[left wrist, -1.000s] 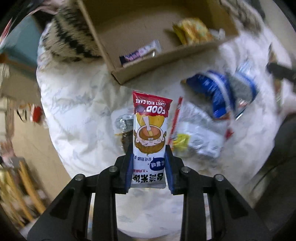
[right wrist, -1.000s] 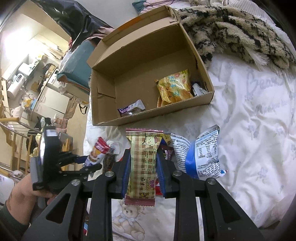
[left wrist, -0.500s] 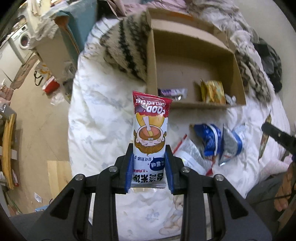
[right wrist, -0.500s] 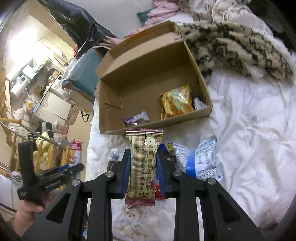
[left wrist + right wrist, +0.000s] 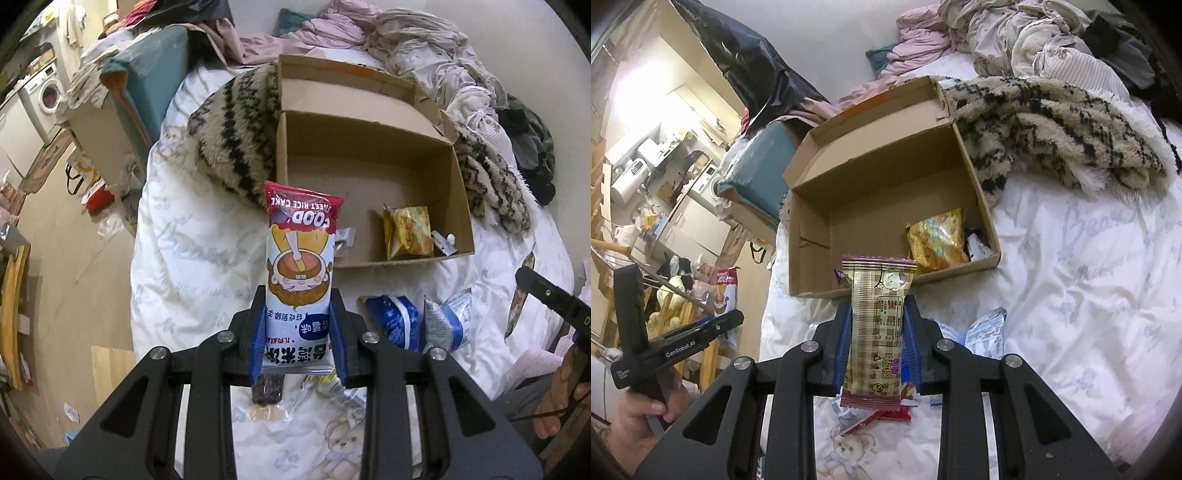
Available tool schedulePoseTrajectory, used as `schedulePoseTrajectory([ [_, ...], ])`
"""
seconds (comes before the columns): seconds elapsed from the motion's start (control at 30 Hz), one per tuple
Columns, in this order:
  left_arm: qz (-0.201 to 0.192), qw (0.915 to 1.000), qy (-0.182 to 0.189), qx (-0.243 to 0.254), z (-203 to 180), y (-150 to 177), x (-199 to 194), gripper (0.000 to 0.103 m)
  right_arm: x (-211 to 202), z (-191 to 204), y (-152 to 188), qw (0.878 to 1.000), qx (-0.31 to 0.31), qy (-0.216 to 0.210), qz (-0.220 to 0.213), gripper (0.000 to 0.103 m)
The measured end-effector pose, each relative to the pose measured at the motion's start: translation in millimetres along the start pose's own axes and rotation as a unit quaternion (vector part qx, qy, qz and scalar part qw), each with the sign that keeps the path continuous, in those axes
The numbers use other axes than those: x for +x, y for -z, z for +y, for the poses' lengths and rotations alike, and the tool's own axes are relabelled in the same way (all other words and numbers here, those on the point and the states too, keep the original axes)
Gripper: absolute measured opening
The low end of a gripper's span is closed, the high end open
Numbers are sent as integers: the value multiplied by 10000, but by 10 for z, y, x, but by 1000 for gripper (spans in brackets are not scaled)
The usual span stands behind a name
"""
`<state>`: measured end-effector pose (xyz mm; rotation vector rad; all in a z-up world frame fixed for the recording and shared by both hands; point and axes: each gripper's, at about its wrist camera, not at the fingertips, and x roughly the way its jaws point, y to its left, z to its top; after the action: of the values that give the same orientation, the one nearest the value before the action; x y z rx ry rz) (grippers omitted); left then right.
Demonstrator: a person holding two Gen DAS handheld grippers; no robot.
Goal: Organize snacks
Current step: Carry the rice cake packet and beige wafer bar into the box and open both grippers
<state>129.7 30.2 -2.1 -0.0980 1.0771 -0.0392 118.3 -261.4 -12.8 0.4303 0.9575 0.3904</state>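
- In the left wrist view, the left tongs (image 5: 298, 339) were closed on the lower part of a sweet rice cake packet (image 5: 300, 280), which stood upright at frame centre with its red top overlapping the near left corner of the cardboard box (image 5: 369, 158).
- Only this view showed a dark wrapped snack (image 5: 266, 389) lying on the bed (image 5: 192, 240) just below the tongs, and two blue-and-white packets (image 5: 417, 323) on the bedding at lower right of centre, near the box's front wall.
- Inside the box, a yellow packet (image 5: 406, 236) leaned at the front right, a small white item beside it; the rest of the floor lay bare.
- The other tool appeared only as a black bar at the right edge.
- In the right wrist view, the right tongs (image 5: 877, 347) were closed on a checked beige snack bar (image 5: 877, 325), upright at centre, its top edge overlapping the box's (image 5: 886, 177) front wall.
- This view alone showed the person's left hand (image 5: 639, 417) at lower left gripping the left tool's handle, red wrappers (image 5: 882, 415) below the bar, and the striped fuzzy blanket (image 5: 1052, 133) touching the box's right wall.
- The box's lid flap stood open at the back; white bedding stretched to the right.
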Motion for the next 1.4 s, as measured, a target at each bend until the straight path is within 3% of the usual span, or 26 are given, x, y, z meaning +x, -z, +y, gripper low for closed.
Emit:
schedulePoseTrajectory([
  [0.5, -236, 9991, 0, 341, -219, -406, 178, 26, 26, -40, -351, 9990, 5, -134, -421, 28],
  [1.4, -283, 9992, -121, 273, -235, -643, 612, 26, 476, -201, -751, 9994, 102, 35, -325, 28],
])
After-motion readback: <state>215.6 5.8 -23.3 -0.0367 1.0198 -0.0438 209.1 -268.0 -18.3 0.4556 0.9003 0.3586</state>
